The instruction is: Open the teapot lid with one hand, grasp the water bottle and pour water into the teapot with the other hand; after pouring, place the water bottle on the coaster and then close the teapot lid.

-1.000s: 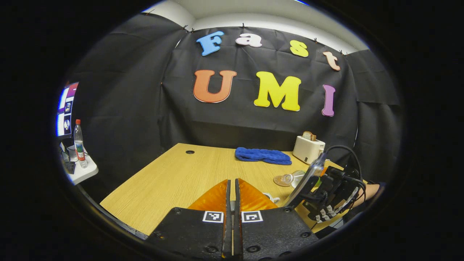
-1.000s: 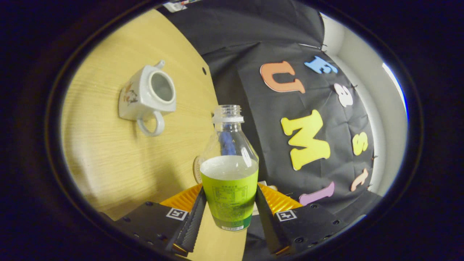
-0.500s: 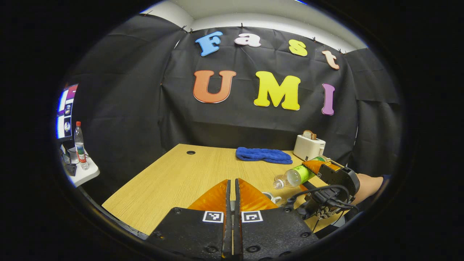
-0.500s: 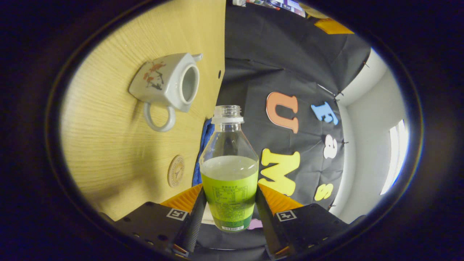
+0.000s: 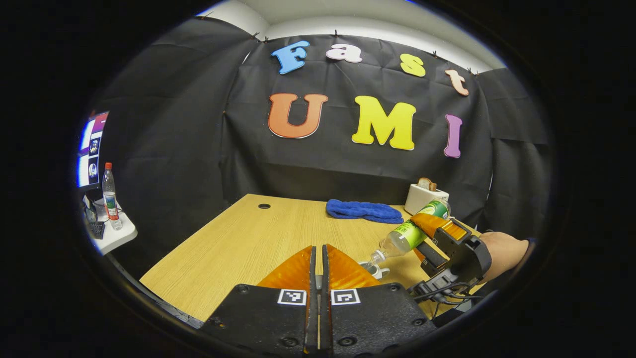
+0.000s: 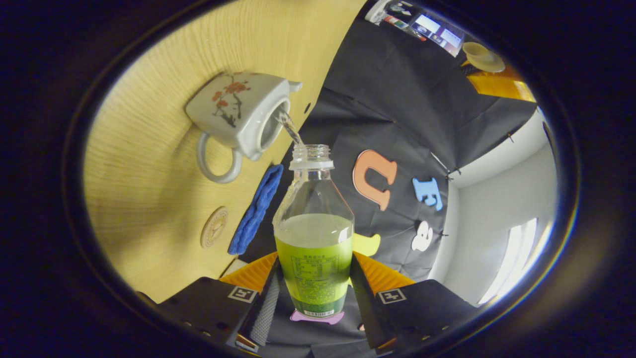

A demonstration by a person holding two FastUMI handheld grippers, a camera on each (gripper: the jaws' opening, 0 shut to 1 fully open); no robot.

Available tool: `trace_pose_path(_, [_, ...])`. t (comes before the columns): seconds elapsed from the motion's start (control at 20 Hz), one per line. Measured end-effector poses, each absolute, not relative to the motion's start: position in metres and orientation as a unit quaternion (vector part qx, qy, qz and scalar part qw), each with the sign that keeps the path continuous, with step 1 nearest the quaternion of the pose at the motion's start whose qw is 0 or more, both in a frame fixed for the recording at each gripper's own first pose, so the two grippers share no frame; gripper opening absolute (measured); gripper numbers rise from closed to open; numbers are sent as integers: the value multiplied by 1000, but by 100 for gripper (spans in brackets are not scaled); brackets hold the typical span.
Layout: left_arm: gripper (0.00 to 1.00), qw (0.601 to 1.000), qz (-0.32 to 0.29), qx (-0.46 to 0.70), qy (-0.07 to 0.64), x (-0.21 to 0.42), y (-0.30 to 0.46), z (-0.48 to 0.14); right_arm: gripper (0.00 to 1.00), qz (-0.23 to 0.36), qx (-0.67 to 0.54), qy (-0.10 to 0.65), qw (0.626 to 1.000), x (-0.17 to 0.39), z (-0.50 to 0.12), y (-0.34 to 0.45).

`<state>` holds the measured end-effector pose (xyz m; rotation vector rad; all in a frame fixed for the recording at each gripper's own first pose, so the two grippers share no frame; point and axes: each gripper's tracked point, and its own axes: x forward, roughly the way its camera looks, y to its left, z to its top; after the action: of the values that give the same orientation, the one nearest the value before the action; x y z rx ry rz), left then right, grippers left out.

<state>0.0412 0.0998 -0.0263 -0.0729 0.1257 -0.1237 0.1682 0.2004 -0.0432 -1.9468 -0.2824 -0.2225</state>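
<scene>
Right gripper (image 6: 314, 278) pinched the bottle (image 6: 314, 238) at its label, tilted so a thin stream ran from its mouth into the open teapot (image 6: 238, 124) on the bench (image 6: 149, 199). Beside the teapot lay the coaster (image 6: 214, 227), next to a blue cloth (image 6: 256, 209) near the far edge. Left gripper (image 5: 318, 283) was pressed together; whether it held anything could not be told.

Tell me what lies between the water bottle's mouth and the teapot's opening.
A thin stream of water runs from the water bottle into the open teapot, seen in the right gripper view.
</scene>
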Motion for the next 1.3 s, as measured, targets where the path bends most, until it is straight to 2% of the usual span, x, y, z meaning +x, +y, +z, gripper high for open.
trace_pose_path(0.65, [4, 995, -65, -28, 68, 40, 98, -30, 72, -122, -857, -165, 472, 161, -26, 214])
trace_pose_path(1.3, [4, 995, -64, -18, 74, 43, 98, -33, 72, -123, -865, -177, 453, 160, -28, 220])
